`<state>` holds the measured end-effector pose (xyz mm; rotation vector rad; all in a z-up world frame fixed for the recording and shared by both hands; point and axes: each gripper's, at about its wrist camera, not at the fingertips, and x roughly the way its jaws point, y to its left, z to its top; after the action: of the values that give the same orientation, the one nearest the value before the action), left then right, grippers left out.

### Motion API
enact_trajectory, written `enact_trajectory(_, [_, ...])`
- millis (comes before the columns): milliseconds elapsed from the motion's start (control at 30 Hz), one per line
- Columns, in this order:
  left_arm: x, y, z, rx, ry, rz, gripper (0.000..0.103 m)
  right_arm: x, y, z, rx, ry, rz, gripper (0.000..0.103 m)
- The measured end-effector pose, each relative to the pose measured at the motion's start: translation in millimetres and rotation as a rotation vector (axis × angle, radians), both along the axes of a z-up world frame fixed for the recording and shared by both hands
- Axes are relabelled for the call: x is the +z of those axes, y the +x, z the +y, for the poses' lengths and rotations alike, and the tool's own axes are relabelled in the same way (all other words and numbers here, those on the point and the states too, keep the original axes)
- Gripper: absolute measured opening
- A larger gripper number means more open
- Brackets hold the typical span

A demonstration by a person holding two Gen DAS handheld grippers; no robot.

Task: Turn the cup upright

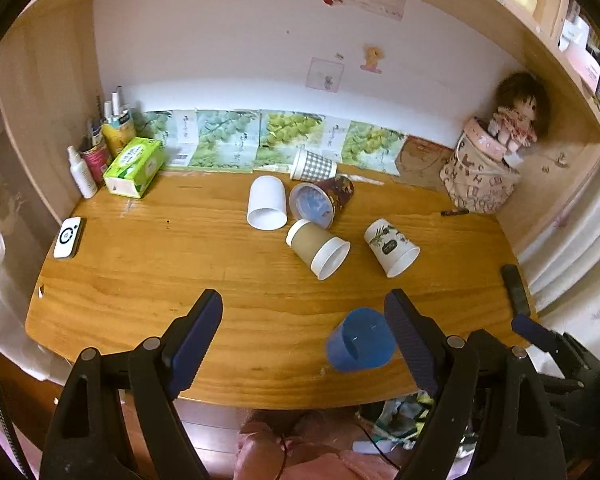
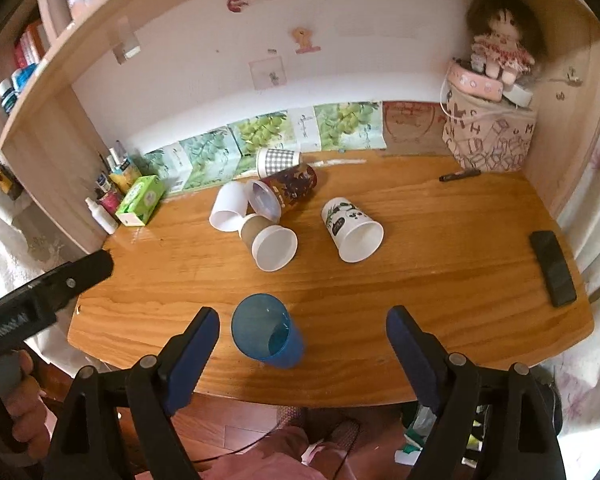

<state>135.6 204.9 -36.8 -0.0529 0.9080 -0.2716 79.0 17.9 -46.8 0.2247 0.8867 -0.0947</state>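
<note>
A blue plastic cup (image 1: 360, 340) stands upright near the desk's front edge; it also shows in the right wrist view (image 2: 268, 330). Several cups lie on their sides mid-desk: a white cup (image 1: 266, 202), a dark patterned cup (image 1: 322, 200), a brown-sleeved cup (image 1: 318, 248), a panda-print cup (image 1: 390, 246) and a checked cup (image 1: 312, 165). My left gripper (image 1: 304, 324) is open and empty above the front edge, left of the blue cup. My right gripper (image 2: 302, 332) is open and empty, with the blue cup between its fingers' lines.
A tissue box (image 1: 134, 166), bottles and pens (image 1: 96, 148) stand at the back left. A white device (image 1: 68, 237) lies at the left. A doll on a fabric basket (image 1: 488, 160) sits back right. A black phone (image 2: 552, 268) and a marker (image 2: 459, 176) lie at the right.
</note>
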Motion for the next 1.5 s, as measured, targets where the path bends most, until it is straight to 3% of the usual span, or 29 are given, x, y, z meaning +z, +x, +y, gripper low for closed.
enact_trajectory(133, [2,-12,-8,0.032,0.035,-0.036,0.086,5,-9,-3,0.005,0.006,-0.015,0.087])
enact_trajectory(233, [3,-21,-12,0.041,0.035,-0.065,0.086,8,-17,-6,0.009,0.005,-0.038,0.103])
enact_trajectory(500, [7,-42,-18,0.068,0.032,-0.137,0.086,12,-39,-12,-0.034,-0.035,-0.107,0.103])
enact_trajectory(733, [8,-49,-22,0.106,0.030,-0.154,0.086,19,-53,-16,-0.056,-0.077,-0.155,0.103])
enact_trajectory(1000, [16,-63,-36,0.144,0.116,-0.233,0.087,22,-60,-21,-0.036,-0.086,-0.193,0.103])
enact_trajectory(1067, [19,-66,-38,0.152,0.139,-0.261,0.097,22,-60,-23,-0.037,-0.082,-0.200,0.103])
enact_trajectory(1133, [22,-69,-39,0.161,0.148,-0.289,0.100,22,-60,-24,-0.036,-0.077,-0.205,0.103])
enact_trajectory(1500, [28,-76,-58,0.127,0.200,-0.363,0.101,24,-64,-30,-0.027,-0.078,-0.240,0.103])
